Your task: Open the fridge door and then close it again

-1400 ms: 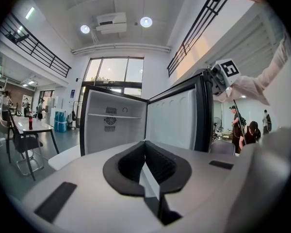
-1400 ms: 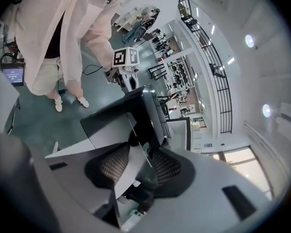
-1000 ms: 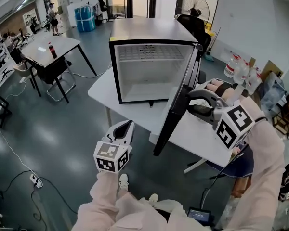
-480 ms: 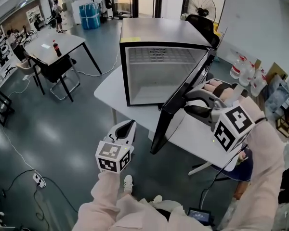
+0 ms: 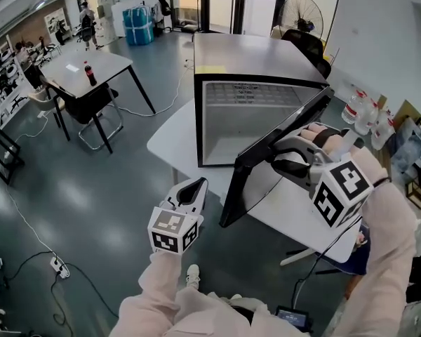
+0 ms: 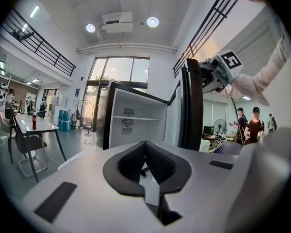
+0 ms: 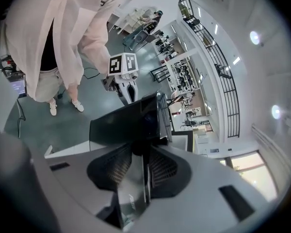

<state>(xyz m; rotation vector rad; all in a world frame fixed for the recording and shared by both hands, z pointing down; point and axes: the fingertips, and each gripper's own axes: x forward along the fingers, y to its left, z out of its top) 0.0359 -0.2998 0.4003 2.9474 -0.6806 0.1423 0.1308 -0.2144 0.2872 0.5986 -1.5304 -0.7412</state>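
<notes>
Two things have shifted in the last second, and both say the closing half of the task is under way. Largest first: the white worktop [image 5: 170, 140] carries the small black fridge [image 5: 256, 51], which stands at its far side with the cabinet mouth facing the person. Its liner is white with a vent grille at the back and, as far as the head view allows, nothing is stored inside, though the door hides the lower right corner. The door [image 5: 263, 177], hinged at the right and dark and glossy outside, stood almost edge-on to the camera a second ago. Now it slants across the right part of the opening, so the opening step is done and what is left is to swing it on until it seals. The right claw [image 5: 281, 159] pinches the door's upper rim: in the right gripper view the thin dark panel runs between the ribbed pads. The jaws have just been closing further on it, which reads as a firmer hold for the push. The left claw [image 5: 191, 190] hangs low in front of the worktop, apart from the fridge, its pads pressed together on nothing.
</notes>
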